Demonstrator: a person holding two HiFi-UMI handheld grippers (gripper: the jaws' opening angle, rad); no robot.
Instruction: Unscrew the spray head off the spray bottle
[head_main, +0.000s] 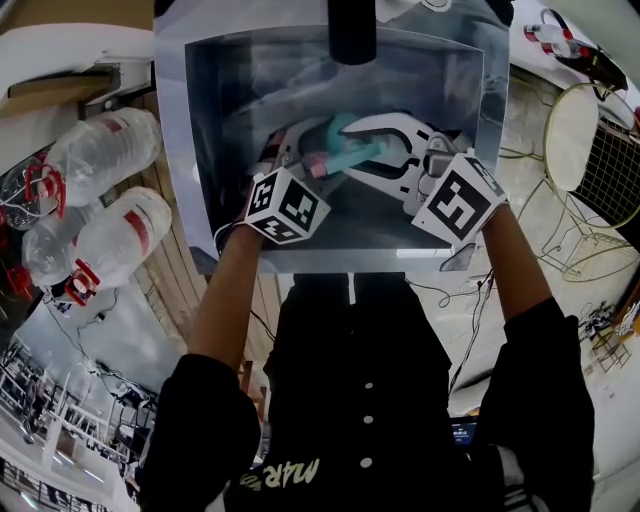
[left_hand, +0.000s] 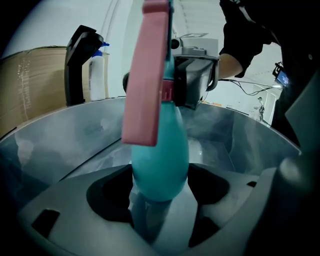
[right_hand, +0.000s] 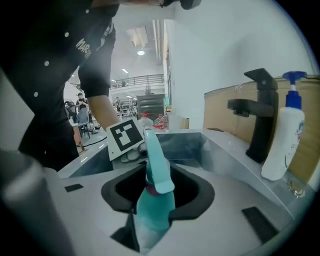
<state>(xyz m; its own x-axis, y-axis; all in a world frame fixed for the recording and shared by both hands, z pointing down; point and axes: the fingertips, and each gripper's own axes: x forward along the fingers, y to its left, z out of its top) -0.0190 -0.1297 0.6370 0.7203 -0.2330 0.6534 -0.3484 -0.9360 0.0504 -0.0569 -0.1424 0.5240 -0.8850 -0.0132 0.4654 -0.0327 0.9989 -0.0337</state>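
**Spray bottle over the sink, as seen from beside the person.** The teal spray bottle (left_hand: 160, 160) hangs in the air above the basin, spanning the gap between both grippers. Its spray head (right_hand: 156, 160) and long pink trigger (left_hand: 147, 75) are not yet off.

The left gripper (left_hand: 160, 192) is clamped round the rounded lower body. The right gripper (right_hand: 155, 212), coming in from 3 o'clock, is closed on the top end at the pink collar. Whether its pads bear on the collar or on the neck just under it cannot be told.

**Likely faults.**
- The smooth, bulging body may slip and turn inside the left grip, so that the head and bottle rotate together and nothing loosens.
- A hold on the neck rather than the collar would do the same.
- If either grip slackens, the bottle drops into the sink (head_main: 470, 130).
- A squeezed trigger would spray.

**Surroundings.** The grey sink is set in a grey table (right_hand: 232, 150). A black tap (right_hand: 260, 115) and a white soap pump (right_hand: 282, 140) stand at 12 o'clock. Large water bottles (head_main: 100, 150) lie at 9 o'clock, and a wire stool (head_main: 590, 150) stands at 2 o'clock.
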